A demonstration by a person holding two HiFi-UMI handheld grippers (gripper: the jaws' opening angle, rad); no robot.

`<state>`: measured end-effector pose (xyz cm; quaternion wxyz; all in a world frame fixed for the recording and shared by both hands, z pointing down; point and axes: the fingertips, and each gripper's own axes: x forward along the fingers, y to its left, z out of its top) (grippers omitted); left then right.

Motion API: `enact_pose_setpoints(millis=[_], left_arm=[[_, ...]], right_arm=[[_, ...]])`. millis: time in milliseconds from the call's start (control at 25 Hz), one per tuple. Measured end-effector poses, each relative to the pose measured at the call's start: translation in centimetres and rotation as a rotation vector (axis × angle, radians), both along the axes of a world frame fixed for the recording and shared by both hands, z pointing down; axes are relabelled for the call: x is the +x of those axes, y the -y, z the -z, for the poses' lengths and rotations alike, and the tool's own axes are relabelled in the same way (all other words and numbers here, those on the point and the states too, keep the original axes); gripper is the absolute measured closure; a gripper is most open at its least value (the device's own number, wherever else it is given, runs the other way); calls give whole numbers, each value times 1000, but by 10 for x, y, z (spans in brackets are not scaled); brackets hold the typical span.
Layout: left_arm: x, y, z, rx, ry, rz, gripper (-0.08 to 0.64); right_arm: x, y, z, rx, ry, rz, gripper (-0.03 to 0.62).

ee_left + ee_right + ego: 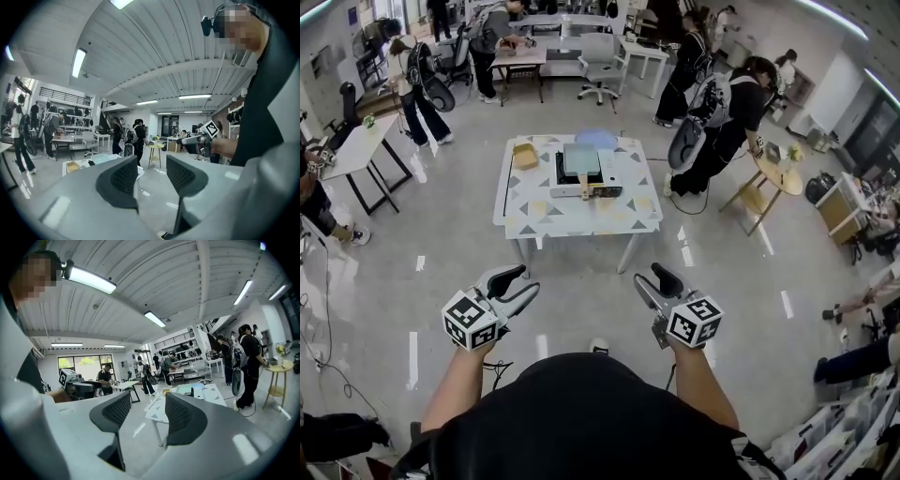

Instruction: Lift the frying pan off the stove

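A white table (546, 217) stands in the middle of the floor, a couple of steps ahead of me. On it sits a dark stove (602, 169) with a pale square pan (581, 157) on top; a wood-coloured handle (603, 195) points toward me. My left gripper (518, 285) and right gripper (651, 281) hang over the floor, well short of the table, both open and empty. The left gripper view shows open jaws (152, 176) with the table (84, 164) far behind. In the right gripper view the jaws (145, 416) are open too, with the table (199, 391) beyond.
A yellow tray (525, 155) and a bluish plate (595, 138) also lie on the table. People stand right of it (722, 127) and at desks behind. A small round table (773, 173) is at the right, a white desk (366, 145) at the left.
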<state>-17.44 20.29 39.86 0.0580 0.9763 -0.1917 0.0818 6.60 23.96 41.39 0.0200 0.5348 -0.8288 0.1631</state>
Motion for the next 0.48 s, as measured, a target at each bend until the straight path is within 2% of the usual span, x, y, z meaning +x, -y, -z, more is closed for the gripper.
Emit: enact_pose_setpoints(millis=[480], left_arm=[[57, 56, -14, -39, 31, -22, 371]], right_arm=[[43, 79, -8, -16, 15, 48, 327]])
